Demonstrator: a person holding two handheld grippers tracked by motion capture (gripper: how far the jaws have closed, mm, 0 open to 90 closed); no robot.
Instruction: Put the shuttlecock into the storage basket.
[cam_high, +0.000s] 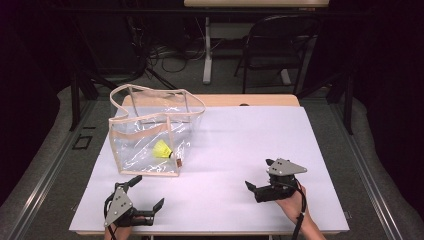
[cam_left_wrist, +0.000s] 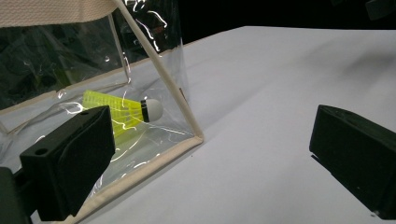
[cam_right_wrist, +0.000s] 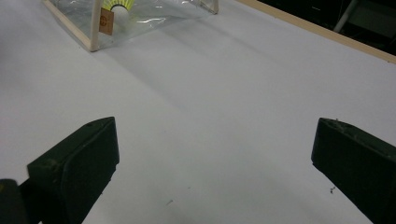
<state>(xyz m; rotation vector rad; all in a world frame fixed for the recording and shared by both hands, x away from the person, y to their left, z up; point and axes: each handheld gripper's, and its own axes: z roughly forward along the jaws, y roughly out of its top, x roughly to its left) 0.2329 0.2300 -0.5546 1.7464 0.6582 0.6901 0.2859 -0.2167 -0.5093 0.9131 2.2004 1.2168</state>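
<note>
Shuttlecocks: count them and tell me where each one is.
1. The yellow shuttlecock lies inside the clear bag on the table's left side, near the bag's front right corner. The bag is see-through, and nothing else shows inside.

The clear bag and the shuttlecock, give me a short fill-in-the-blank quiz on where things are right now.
1. The yellow shuttlecock lies ____ the clear bag.
2. Both the left claw and the right claw have their jaws ____, holding nothing.
3. The bag stands nearer the ____ claw.
4. The shuttlecock's cork tip is coloured ____.

Missing words: inside; open; left; white
</note>
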